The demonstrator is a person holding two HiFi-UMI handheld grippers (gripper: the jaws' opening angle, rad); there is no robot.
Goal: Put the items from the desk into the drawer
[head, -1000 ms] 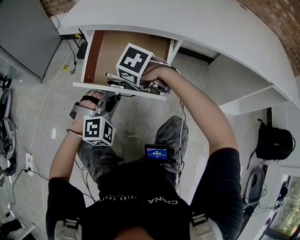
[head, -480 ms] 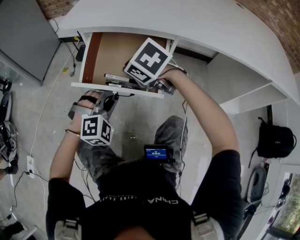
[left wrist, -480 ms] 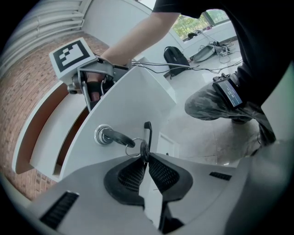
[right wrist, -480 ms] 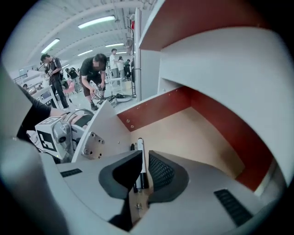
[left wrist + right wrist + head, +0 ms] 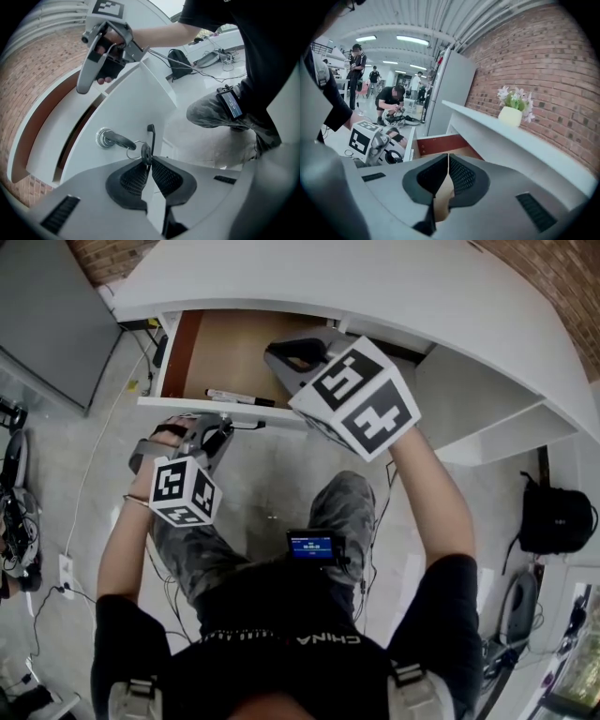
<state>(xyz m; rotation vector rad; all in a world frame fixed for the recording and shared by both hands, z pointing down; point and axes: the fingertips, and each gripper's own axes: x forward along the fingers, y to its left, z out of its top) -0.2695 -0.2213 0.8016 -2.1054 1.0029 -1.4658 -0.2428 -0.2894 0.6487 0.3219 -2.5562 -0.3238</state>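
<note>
— Right gripper (image 5: 448, 156)?
— Jaws just closed together, empty, raised over the drawer (image 5: 225, 343).
— The marker (image 5: 239, 397)?
— In the drawer, below it to its left, just beyond the left gripper (image 5: 147, 158), pressed together too.

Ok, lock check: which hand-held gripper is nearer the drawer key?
Left: it grips the key at the drawer front. The right, jaws just closed empty, is up over the drawer.

Drawer (image 5: 225, 348) floor mostly free — pen (image 5: 240, 397) along front.
</note>
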